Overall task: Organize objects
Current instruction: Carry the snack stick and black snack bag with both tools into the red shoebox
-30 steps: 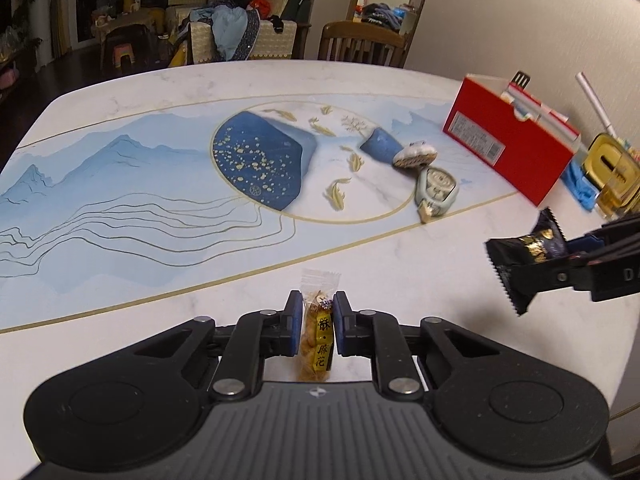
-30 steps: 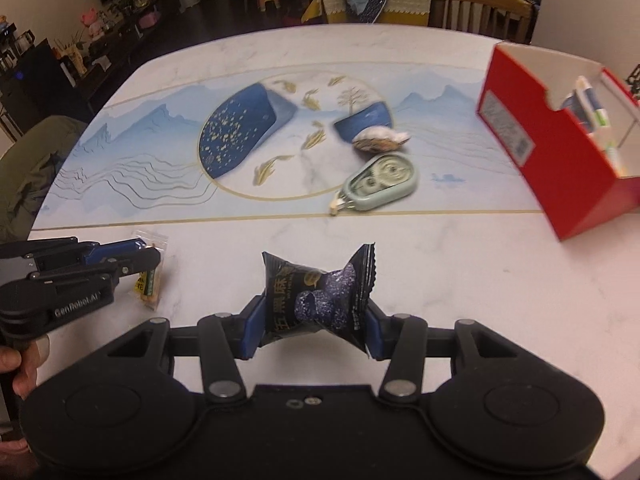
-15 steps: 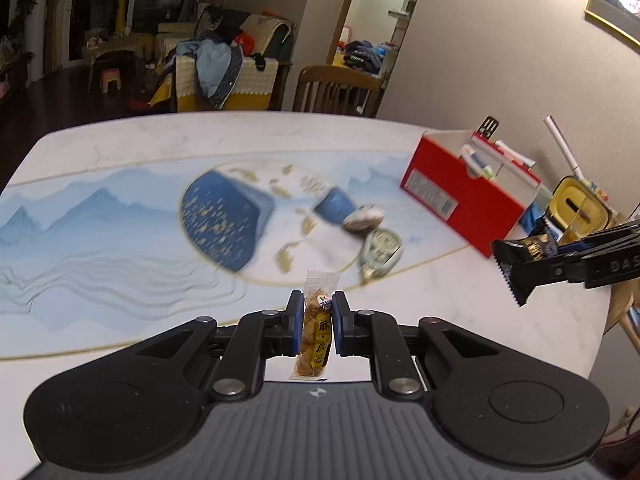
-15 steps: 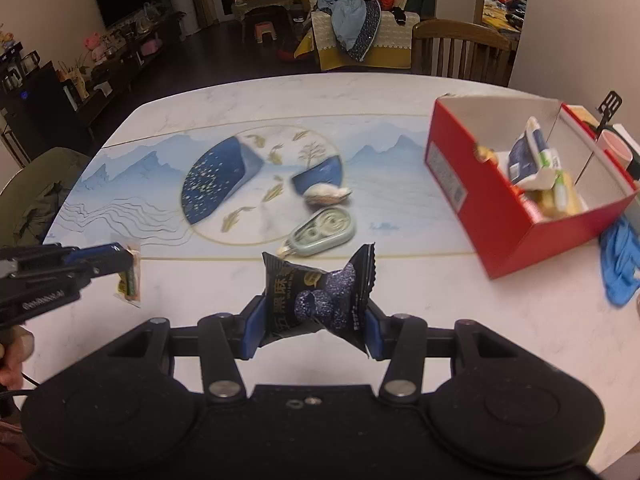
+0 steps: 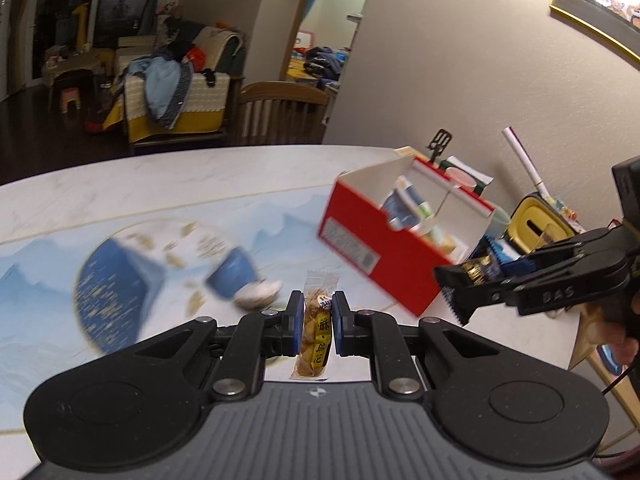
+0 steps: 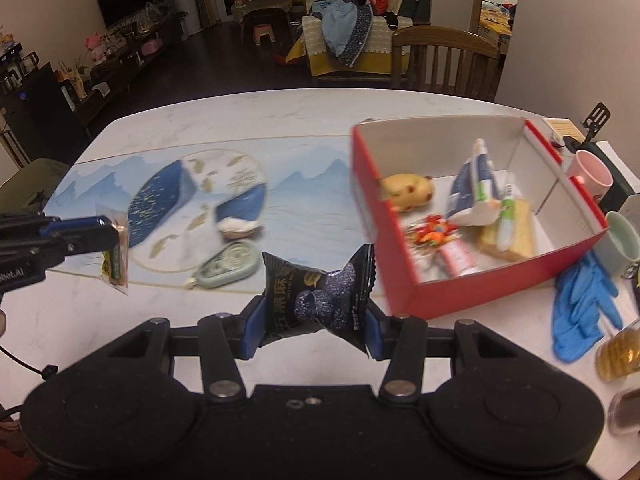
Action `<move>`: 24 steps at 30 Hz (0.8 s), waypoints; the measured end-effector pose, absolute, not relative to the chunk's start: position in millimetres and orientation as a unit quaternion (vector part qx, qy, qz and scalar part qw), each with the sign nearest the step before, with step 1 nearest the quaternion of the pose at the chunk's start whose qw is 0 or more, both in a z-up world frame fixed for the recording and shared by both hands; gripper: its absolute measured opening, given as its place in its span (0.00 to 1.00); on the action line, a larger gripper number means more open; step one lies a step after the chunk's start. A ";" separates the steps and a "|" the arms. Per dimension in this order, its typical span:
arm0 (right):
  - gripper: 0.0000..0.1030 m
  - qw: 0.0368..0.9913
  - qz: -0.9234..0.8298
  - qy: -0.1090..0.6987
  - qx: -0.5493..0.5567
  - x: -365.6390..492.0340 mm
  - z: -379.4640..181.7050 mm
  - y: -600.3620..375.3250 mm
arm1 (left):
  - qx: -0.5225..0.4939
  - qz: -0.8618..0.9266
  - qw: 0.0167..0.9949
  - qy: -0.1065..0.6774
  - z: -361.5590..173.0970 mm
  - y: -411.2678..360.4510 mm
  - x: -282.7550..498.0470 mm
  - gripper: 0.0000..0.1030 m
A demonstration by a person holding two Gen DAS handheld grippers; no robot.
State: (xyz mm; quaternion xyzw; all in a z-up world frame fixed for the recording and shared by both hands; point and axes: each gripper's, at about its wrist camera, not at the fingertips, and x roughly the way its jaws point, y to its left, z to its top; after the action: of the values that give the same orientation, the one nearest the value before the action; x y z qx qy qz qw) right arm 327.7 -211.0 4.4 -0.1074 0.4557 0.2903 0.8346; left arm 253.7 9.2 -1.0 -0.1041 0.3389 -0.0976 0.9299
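My left gripper (image 5: 314, 326) is shut on a small clear peanut snack packet (image 5: 316, 330) with a yellow label, held in the air above the table. My right gripper (image 6: 312, 312) is shut on a dark blue-black snack packet (image 6: 316, 300), also lifted. Each gripper shows in the other view: the right gripper (image 5: 476, 280) with its dark packet at the right, the left gripper (image 6: 116, 240) with the peanut packet at the left. The open red box (image 6: 472, 296) stands ahead to the right with a bun, tubes and wrapped items inside.
On the blue patterned table mat (image 6: 304, 204) lie a green correction-tape dispenser (image 6: 226, 266) and a small wrapped sweet (image 6: 239, 227). Blue gloves (image 6: 580, 304), a pink cup (image 6: 591, 174), a pale green mug (image 6: 622, 240) and jars crowd the right edge. A wooden chair (image 6: 444, 60) stands behind the table.
Both grippers have risen and moved right toward the red box, each keeping its packet. The box looms larger, and its inside now shows in the right wrist view.
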 end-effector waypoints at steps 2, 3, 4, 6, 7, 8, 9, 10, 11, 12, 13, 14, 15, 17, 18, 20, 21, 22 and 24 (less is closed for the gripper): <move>0.47 0.837 0.289 0.453 -0.108 341.8 5.5 -222.7 | -0.099 -0.106 0.930 0.338 3.6 -5.1 270.3 0.13; 0.47 0.838 0.288 0.450 -0.108 348.9 6.2 -228.4 | -0.096 -0.109 0.930 0.336 6.1 -12.5 278.3 0.13; 0.47 0.840 0.286 0.448 -0.106 356.1 7.0 -233.8 | -0.094 -0.113 0.931 0.336 8.7 -19.7 286.4 0.13; 0.47 0.845 0.281 0.444 -0.104 371.5 8.8 -244.9 | -0.089 -0.120 0.931 0.334 13.0 -33.9 302.4 0.13; 0.47 0.847 0.278 0.441 -0.103 378.9 10.0 -249.9 | -0.085 -0.123 0.931 0.332 15.5 -41.2 309.9 0.13; 0.47 0.850 0.275 0.438 -0.101 386.2 11.1 -255.4 | -0.081 -0.127 0.931 0.332 17.9 -48.6 317.4 0.13; 0.47 0.853 0.271 0.435 -0.100 393.6 12.2 -260.7 | -0.076 -0.131 0.931 0.331 20.2 -57.1 325.7 0.13; 0.47 0.855 0.269 0.432 -0.098 400.7 13.3 -265.7 | -0.071 -0.135 0.932 0.330 22.3 -65.2 332.4 0.13; 0.47 0.858 0.266 0.429 -0.096 408.4 14.0 -270.8 | -0.066 -0.139 0.932 0.329 24.0 -73.1 339.7 0.13; 0.48 0.860 0.262 0.427 -0.094 415.9 14.1 -275.2 | -0.060 -0.143 0.932 0.328 25.1 -81.2 347.0 0.13; 0.48 0.862 0.257 0.427 -0.090 423.6 14.1 -279.8 | -0.055 -0.147 0.932 0.328 26.5 -89.2 353.9 0.13; 0.48 0.864 0.254 0.427 -0.085 431.6 13.7 -284.3 | -0.051 -0.150 0.931 0.328 27.6 -96.9 360.9 0.13; 0.48 0.866 0.247 0.427 -0.081 439.6 12.9 -288.8 | -0.047 -0.153 0.931 0.329 28.4 -104.2 367.1 0.13; 0.48 0.869 0.229 0.432 -0.068 457.8 10.0 -298.4 | -0.040 -0.156 0.930 0.330 29.0 -116.9 380.0 0.13; 0.48 0.869 0.224 0.438 -0.059 467.6 7.5 -302.9 | -0.038 -0.157 0.929 0.332 29.0 -123.3 387.7 0.13; 0.48 0.870 0.210 0.443 -0.051 485.2 3.2 -309.9 | -0.036 -0.159 0.927 0.338 27.0 -134.6 400.5 0.13; 0.48 0.871 0.204 0.444 -0.054 492.9 0.6 -312.6 | -0.032 -0.161 0.925 0.342 25.9 -140.6 406.4 0.13; 0.48 0.871 0.200 0.445 -0.056 500.1 -2.0 -314.6 | -0.026 -0.161 0.924 0.345 24.4 -146.6 412.2 0.13; 0.48 0.867 0.200 0.452 -0.060 513.8 -8.4 -317.8 | -0.015 -0.163 0.921 0.353 19.5 -158.0 424.5 0.13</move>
State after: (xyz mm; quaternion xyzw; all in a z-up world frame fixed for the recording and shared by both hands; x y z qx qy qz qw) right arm 513.8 -317.8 -8.4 -0.0603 0.4517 0.1999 0.8674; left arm 424.5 -158.0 19.5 -0.0153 0.3531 -0.1628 0.9212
